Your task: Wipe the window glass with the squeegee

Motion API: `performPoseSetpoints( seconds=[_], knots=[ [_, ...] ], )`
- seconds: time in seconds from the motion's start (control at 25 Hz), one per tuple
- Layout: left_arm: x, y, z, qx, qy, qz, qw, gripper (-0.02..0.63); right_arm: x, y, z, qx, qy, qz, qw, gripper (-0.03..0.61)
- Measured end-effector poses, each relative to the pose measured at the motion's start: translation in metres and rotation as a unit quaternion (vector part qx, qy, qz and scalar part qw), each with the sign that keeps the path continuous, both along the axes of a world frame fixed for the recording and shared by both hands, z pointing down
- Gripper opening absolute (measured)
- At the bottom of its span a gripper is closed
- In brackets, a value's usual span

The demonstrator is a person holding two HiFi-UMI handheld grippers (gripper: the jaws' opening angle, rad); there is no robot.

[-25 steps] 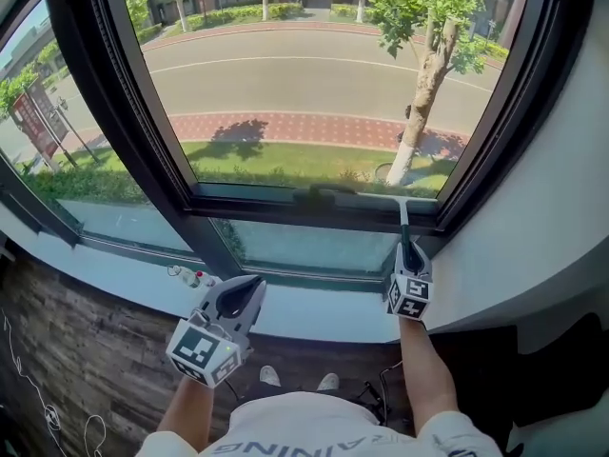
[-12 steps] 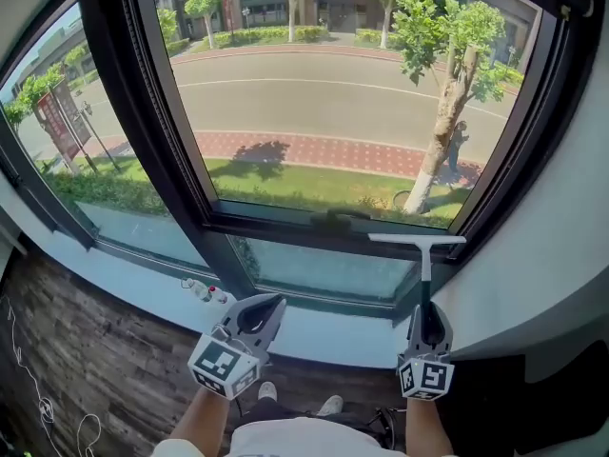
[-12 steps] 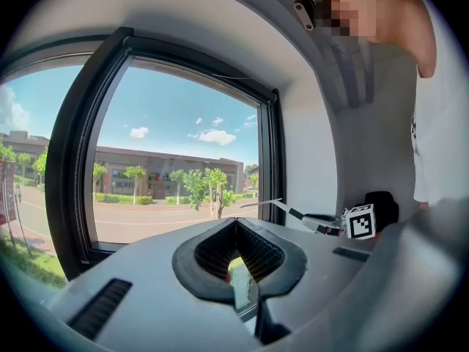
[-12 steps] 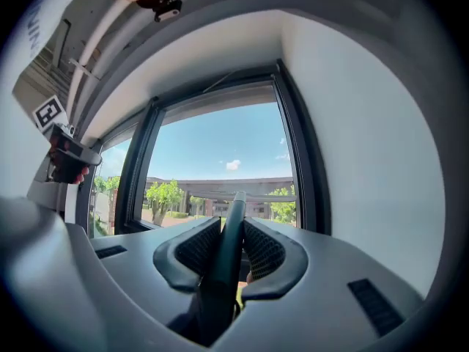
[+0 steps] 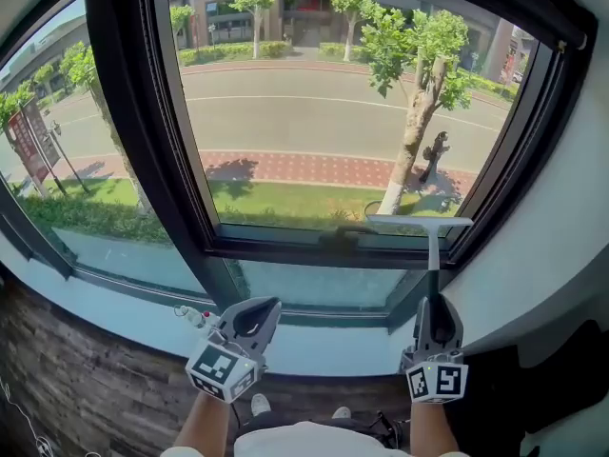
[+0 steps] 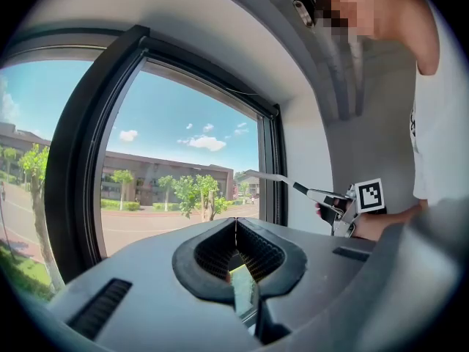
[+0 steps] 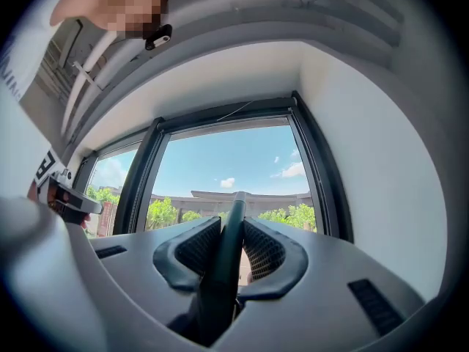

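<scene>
The squeegee [image 5: 420,222] stands up out of my right fingers [image 7: 196,249], which are clenched on its dark handle. Its blade lies level straight ahead of them, low on the window glass [image 5: 314,112], just above the lower frame bar [image 5: 285,248]. I cannot tell whether it touches the pane. To wipe well, I judge I should seat the whole edge flat and draw evenly. My left fingers [image 6: 212,251] are pressed together on nothing, well apart from the blade.
</scene>
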State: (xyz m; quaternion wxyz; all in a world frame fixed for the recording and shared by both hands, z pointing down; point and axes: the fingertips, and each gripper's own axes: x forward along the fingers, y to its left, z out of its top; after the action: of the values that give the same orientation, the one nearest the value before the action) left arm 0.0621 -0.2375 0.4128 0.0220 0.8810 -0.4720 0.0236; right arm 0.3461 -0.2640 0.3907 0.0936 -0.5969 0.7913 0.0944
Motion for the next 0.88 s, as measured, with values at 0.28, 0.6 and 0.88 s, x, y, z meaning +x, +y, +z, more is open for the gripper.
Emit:
performPoseSetpoints(
  seconds=[0.28, 0.6, 0.88],
  knots=[
    [-0.099, -0.009, 0.002, 0.005, -0.009, 0.036, 0.9993, 0.017, -0.083, -0.051, -0.112, 0.1, -0.006, 0.041, 0.994, 0.1],
    [-0.131, -0.008, -0.004, 0.009, -0.01, 0.065, 0.9978, 0.018, -0.139, -0.134, -0.272, 0.157, 0.009, 0.069, 0.985, 0.1],
    [-0.128, -0.002, -0.001, -0.001, -0.002, 0.07, 0.9975, 0.018, -0.125, -0.155, -0.329, 0.173, -0.003, 0.09, 0.981, 0.1]
  ],
)
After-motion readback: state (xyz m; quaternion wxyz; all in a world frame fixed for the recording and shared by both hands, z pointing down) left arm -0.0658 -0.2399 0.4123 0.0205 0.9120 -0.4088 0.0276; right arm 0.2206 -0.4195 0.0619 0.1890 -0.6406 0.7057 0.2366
